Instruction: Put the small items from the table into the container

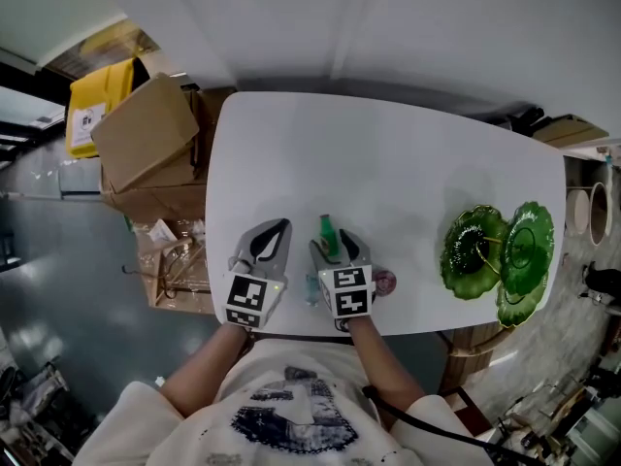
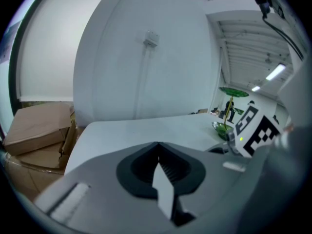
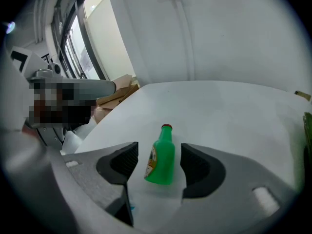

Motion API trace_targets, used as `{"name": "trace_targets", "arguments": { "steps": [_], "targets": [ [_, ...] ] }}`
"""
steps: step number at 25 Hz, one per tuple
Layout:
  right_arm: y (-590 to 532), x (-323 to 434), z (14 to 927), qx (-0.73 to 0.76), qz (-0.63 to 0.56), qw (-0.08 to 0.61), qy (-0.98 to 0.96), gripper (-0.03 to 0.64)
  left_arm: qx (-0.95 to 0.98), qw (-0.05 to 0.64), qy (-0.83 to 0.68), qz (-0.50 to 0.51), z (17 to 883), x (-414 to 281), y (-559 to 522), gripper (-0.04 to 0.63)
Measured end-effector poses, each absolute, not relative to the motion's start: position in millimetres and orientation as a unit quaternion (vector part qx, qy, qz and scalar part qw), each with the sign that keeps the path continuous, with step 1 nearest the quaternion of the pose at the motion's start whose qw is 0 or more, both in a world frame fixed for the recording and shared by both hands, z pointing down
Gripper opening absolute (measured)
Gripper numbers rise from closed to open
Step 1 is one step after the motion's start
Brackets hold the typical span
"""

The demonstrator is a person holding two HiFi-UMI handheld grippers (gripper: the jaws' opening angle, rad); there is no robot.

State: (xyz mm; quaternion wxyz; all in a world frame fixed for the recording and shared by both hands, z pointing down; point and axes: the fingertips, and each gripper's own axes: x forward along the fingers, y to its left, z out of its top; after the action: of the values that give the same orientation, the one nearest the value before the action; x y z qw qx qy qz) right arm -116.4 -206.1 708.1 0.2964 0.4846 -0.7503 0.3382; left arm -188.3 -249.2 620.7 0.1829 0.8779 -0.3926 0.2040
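Note:
A small green bottle [image 1: 327, 229] with a red cap lies on the white table [image 1: 388, 163], cap pointing away from me. My right gripper [image 1: 332, 246] is open, and in the right gripper view the green bottle [image 3: 163, 160] sits between its two pads [image 3: 127, 159] with a gap on each side. To its left, my left gripper [image 1: 278, 229] hovers over bare table, shut and empty; the left gripper view shows the gripper [image 2: 158, 162] with its jaws meeting. A small pink item [image 1: 385, 281] and a small blue item [image 1: 311, 289] lie beside the right gripper.
A green tiered glass dish [image 1: 500, 250] stands at the table's right end, also seen as the green dish [image 2: 225, 126] in the left gripper view. Cardboard boxes [image 1: 146, 134] and a yellow container [image 1: 97, 100] sit on the floor left of the table.

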Motion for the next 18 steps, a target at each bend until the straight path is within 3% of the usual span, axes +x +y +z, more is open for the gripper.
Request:
{"name": "trace_targets", "arguments": {
  "steps": [18],
  "targets": [
    [-201.1,-119.4,718.7,0.478,0.324,0.356,-0.735,0.179,0.871,0.188,-0.406,0.201,617.5,-204.0,-248.4,-0.009]
  ]
}}
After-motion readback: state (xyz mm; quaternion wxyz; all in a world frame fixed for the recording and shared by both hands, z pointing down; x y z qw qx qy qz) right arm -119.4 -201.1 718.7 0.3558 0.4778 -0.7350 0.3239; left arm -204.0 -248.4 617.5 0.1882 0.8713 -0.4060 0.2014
